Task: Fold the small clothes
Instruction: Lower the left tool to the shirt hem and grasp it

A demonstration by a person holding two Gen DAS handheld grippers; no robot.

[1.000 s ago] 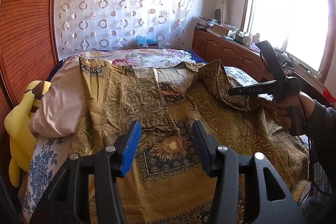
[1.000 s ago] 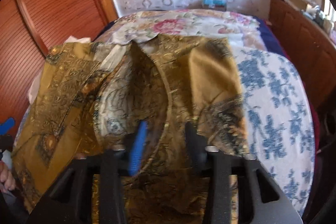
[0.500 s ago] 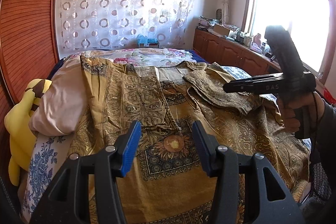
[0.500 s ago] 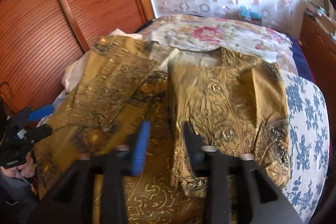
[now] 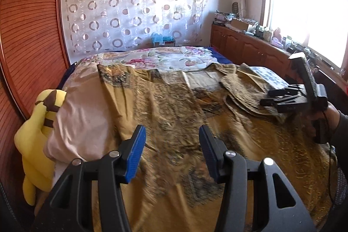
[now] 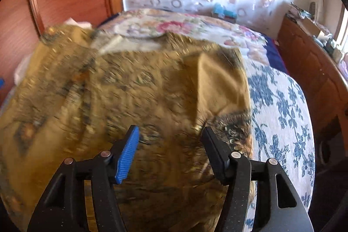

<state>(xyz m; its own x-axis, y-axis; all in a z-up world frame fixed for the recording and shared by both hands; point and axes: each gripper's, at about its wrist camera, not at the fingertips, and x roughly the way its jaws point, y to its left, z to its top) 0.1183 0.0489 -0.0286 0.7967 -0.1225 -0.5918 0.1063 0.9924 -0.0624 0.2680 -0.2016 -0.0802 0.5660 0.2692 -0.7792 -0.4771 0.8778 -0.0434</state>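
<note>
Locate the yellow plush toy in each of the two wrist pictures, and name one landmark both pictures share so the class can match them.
Left wrist view: the yellow plush toy sits at the far left edge, wedged between the pink pillow and the wooden wardrobe.
Right wrist view: not in it.
Shared landmark: the blue box below the circle-patterned curtain, beyond the bed's far end.

1. Golden-brown patterned garment (image 5: 174, 114), dark ornamental print, spread wide across the bed.
2. Right part folded over toward the middle, plain ochre underside (image 6: 219, 82) showing.
3. Lying just short of the bed's right edge, wrinkled; print blurred.
</note>
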